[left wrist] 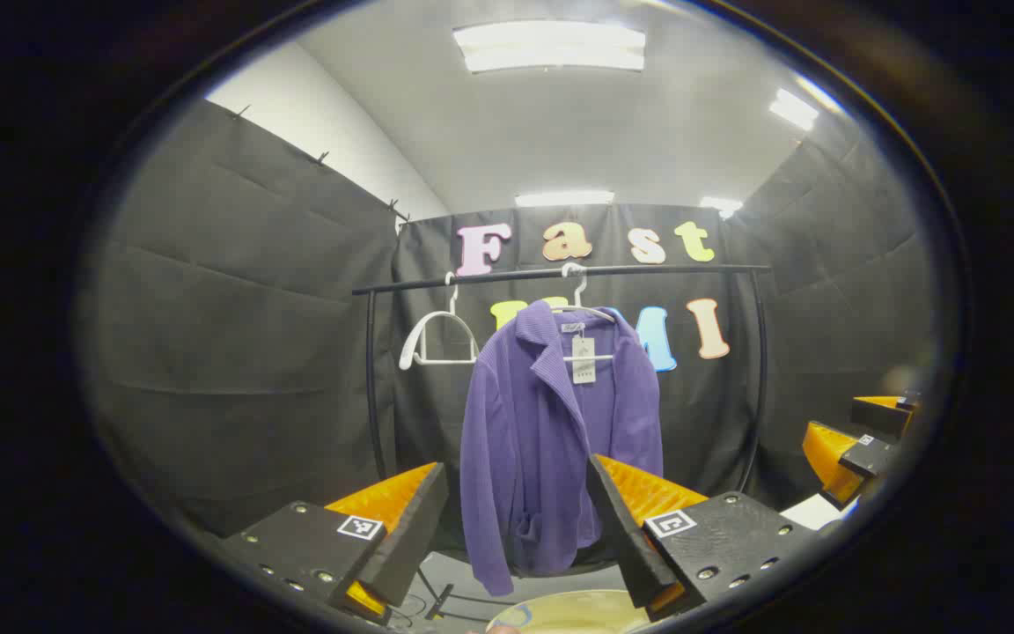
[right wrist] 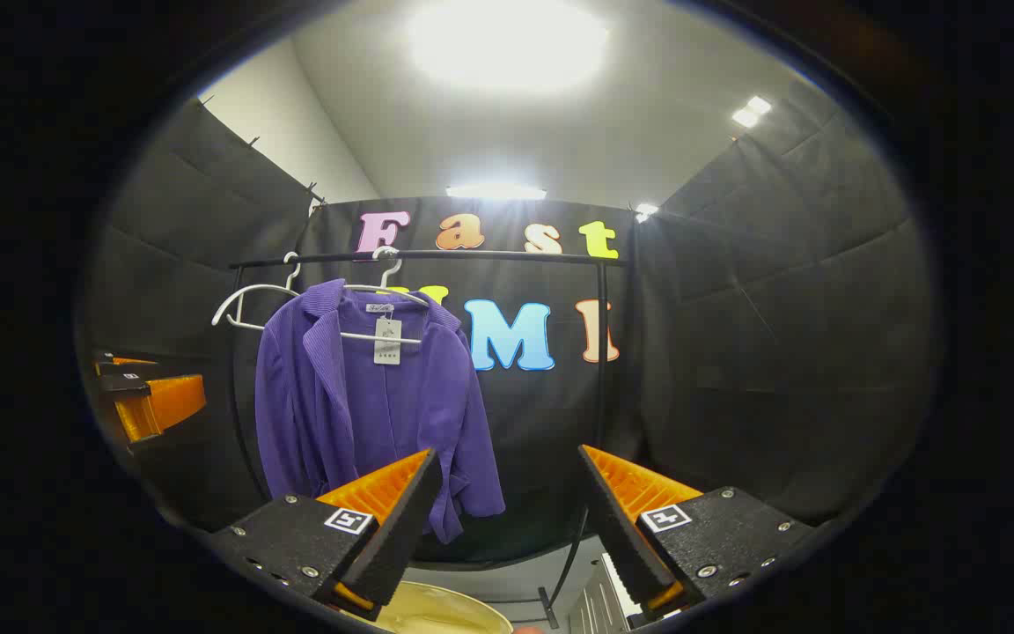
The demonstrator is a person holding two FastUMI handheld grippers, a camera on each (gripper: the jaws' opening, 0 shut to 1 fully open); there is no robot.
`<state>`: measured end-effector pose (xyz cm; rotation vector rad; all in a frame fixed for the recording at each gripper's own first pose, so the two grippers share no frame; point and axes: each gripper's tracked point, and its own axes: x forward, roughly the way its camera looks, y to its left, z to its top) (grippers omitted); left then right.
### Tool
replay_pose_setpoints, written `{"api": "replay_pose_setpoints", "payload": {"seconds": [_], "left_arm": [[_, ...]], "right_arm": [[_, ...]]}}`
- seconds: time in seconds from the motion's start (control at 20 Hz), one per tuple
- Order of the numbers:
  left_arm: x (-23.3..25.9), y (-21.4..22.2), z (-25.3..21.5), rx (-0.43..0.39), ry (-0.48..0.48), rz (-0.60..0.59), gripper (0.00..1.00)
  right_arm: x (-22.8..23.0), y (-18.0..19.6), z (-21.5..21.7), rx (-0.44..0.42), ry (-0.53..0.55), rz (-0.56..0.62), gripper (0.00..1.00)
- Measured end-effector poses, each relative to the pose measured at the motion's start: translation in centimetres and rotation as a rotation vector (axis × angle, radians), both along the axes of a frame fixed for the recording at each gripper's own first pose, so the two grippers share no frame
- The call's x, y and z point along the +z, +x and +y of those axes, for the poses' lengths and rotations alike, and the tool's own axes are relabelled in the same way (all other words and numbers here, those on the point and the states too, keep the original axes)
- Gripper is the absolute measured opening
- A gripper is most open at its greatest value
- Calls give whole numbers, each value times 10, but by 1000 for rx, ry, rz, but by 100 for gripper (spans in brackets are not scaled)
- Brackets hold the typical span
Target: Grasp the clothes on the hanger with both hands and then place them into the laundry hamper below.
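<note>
- The purple jacket (left wrist: 560, 440) hangs on a white hanger (left wrist: 591, 310) from the black rail (left wrist: 560, 275), well apart from both grippers; the hamper's pale rim (left wrist: 573, 612) sits below.
- Left gripper (left wrist: 516, 519): fingers spread wide, holding nothing.
- Right gripper (right wrist: 503, 515): likewise wide and empty (jacket lies left of its line).
- Likely best: bring each gripper to one shoulder, grip thick fabric clear of the hanger, then lift off together.

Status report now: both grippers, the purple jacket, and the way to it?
Left gripper open, right gripper open, both empty. Purple jacket on its hanger, ungrasped. Nothing between.
</note>
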<state>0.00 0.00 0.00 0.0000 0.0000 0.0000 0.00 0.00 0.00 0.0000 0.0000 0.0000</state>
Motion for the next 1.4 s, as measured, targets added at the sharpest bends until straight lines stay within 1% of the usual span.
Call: {"api": "replay_pose_setpoints", "payload": {"seconds": [0.05,0.15,0.2,0.75,0.9,1.0,1.1,1.25,1.4], "left_arm": [[0,0,2,0,0,-2,98],[-3,2,5,2,-3,0,98],[-3,3,6,1,-6,1,92],[-8,12,14,5,-17,4,92],[-6,19,13,2,-13,11,92],[-2,26,12,14,-6,12,92],[4,37,8,23,-6,11,92],[17,61,-1,16,-23,3,92],[36,89,-12,18,-28,-21,92]], "right_arm": [[1,0,0,-1,1,-3,94],[0,-1,-1,-2,2,-2,94],[0,-1,-1,-1,3,-1,94],[0,0,0,14,-8,-2,94],[3,2,1,29,-1,-9,94],[9,5,1,46,4,-17,94],[21,17,4,64,13,-24,94],[41,63,10,85,25,-43,94],[60,92,12,107,47,-70,94]]}}
